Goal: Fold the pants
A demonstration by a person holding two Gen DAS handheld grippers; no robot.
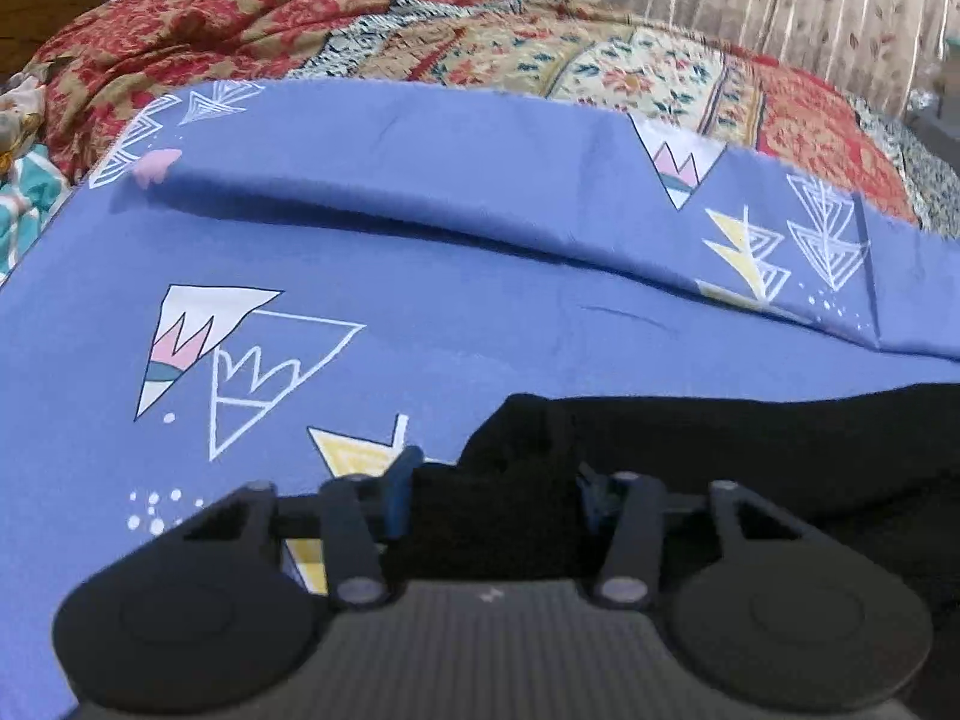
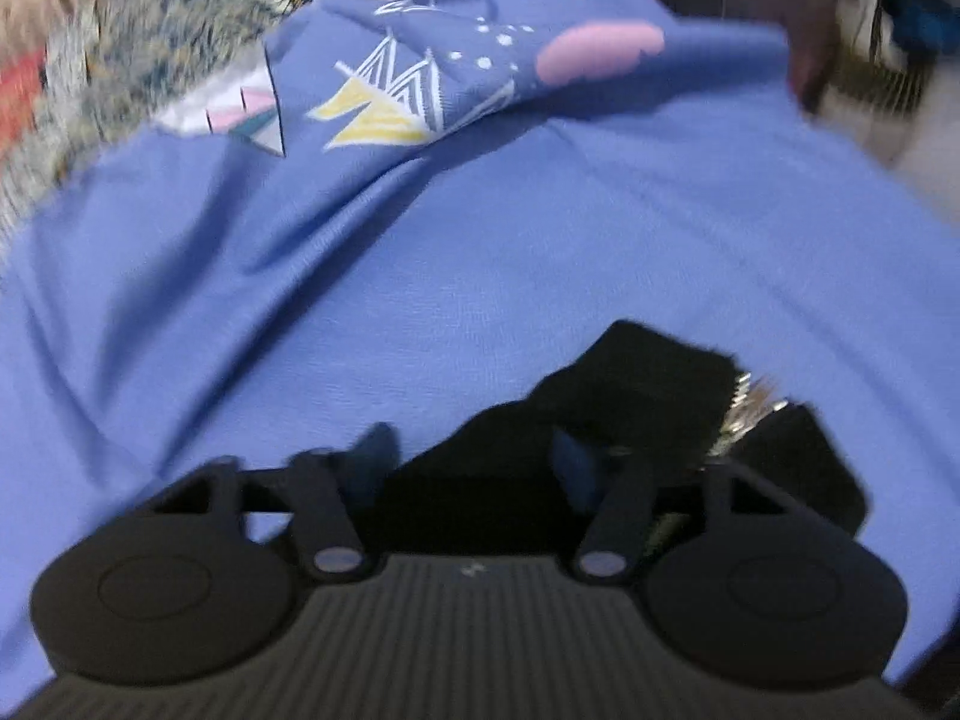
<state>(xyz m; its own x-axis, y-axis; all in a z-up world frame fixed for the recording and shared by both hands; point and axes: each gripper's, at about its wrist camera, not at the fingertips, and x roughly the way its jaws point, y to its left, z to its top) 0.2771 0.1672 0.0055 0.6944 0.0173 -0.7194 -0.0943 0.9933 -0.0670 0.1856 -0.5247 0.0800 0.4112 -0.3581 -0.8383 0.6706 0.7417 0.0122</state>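
The black pants (image 1: 690,450) lie on the blue bedsheet (image 1: 420,228) of the bed, at its near edge, with the raised fold of the bedsheet well beyond them. In the left wrist view, the left tool (image 1: 495,495) is set with its fingers on either side of a bunched edge of the pants; the fingers stand apart with cloth filling the gap, so a grip on the pants is judged probable. In the right wrist view, which is blurred, the right tool (image 2: 474,468) is likewise placed around a corner of the pants (image 2: 630,384), near a pale metallic zipper or fastening (image 2: 744,405).

For a clean fold, both grips are best confirmed as firm before any lift. The two tools are then to be raised together and kept level, so that the cloth is held taut between them and no slack forms. The carried edge is to be laid squarely on the matching edge of the pants, away from the fold of the bedsheet. The bedsheet must not be caught in either grip.
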